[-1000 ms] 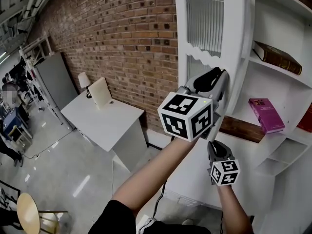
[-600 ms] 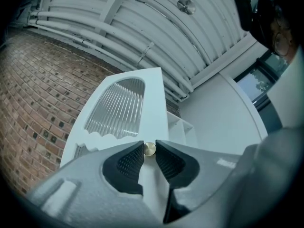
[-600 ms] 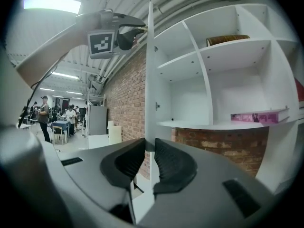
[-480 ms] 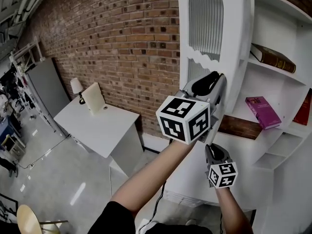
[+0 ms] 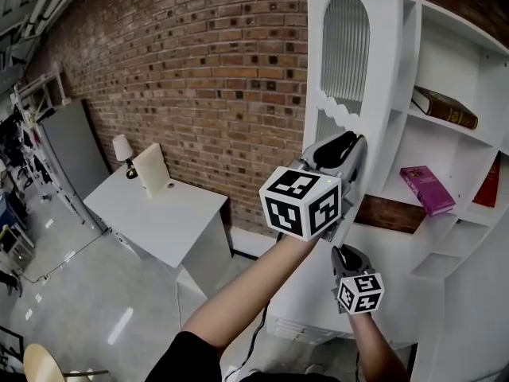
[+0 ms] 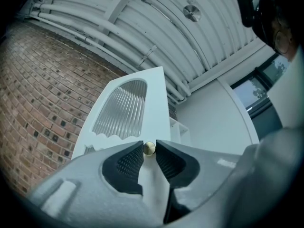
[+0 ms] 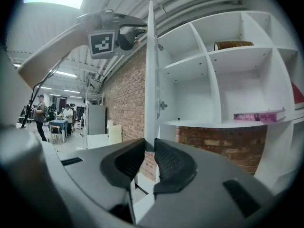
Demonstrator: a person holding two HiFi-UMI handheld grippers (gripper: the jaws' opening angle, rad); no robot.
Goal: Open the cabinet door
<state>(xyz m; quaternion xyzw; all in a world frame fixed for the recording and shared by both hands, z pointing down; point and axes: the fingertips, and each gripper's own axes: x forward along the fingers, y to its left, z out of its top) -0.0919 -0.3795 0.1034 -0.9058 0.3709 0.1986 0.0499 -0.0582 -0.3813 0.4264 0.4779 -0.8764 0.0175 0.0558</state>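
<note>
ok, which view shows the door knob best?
Left gripper view: the brass knob sits centred between the left gripper's opening jaws. Head view hides it behind that gripper; right gripper view shows the door edge-on only.

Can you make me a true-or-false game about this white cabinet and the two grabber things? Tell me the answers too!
1. The cabinet door is shut tight. False: it stands open and the shelves show.
2. A gold knob sits between the left gripper's jaws. True; those jaws are opening just now.
3. The pink book stands upright. False: it lies flat on its shelf.
4. The door's edge runs between the right gripper's jaws. True.
5. A lamp stands on the white desk. True.
</note>
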